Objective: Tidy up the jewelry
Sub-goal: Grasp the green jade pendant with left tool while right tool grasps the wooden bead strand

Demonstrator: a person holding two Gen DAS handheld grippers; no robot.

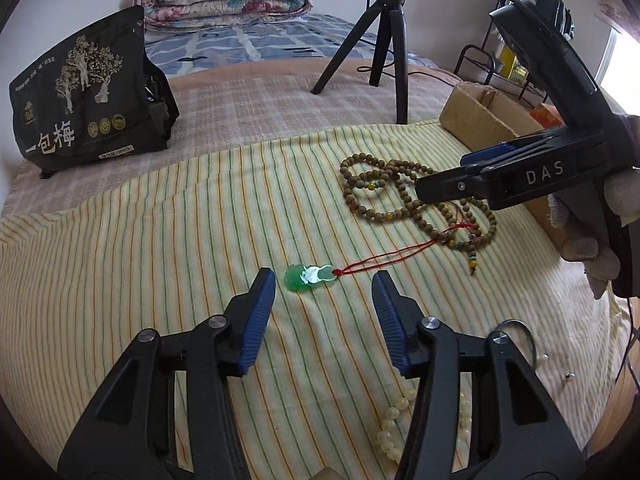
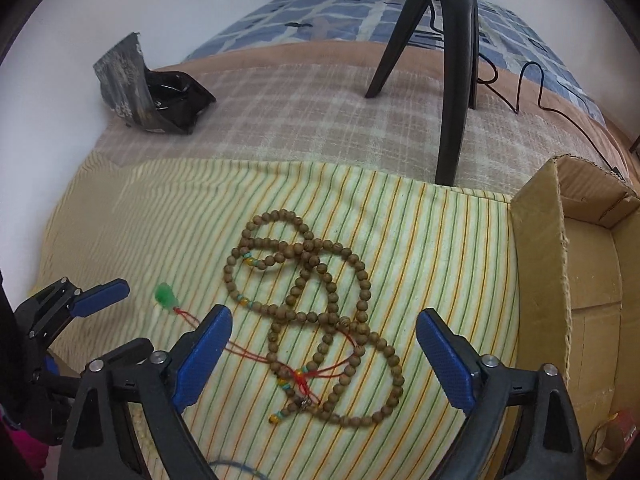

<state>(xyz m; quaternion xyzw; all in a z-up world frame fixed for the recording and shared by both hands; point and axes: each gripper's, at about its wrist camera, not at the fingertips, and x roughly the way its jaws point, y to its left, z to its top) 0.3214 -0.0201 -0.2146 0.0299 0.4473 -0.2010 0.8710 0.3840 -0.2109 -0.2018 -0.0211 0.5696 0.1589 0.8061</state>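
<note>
1. At the far left a black snack bag [image 1: 86, 96] with tree pictures stands on the checked blanket [image 1: 260, 104], well apart from the jewelry.
2. The left gripper [image 1: 324, 292] hangs above the striped cloth [image 1: 160, 240] with its blue pads spread; nothing is between them.
3. The green pendant [image 1: 308, 277] lies flat on the striped cloth, just beyond the tips of the left gripper and not touched by it. Its red cord [image 1: 396, 254] runs to the right, into the beads.
4. Behind, a black tripod [image 1: 384, 28] stands on the bed.
5. The wooden bead necklace [image 2: 316, 296] lies in several crossing loops on the striped cloth, with a few yellow and turquoise beads in it.
6. The right gripper [image 2: 324, 348] is above the near part of these loops, jaws wide apart, holding nothing.
7. At the right a cardboard box [image 2: 540, 248] stands open beside the striped cloth.
8. Pale beads [image 1: 390, 420] lie partly hidden under the left gripper.
</note>
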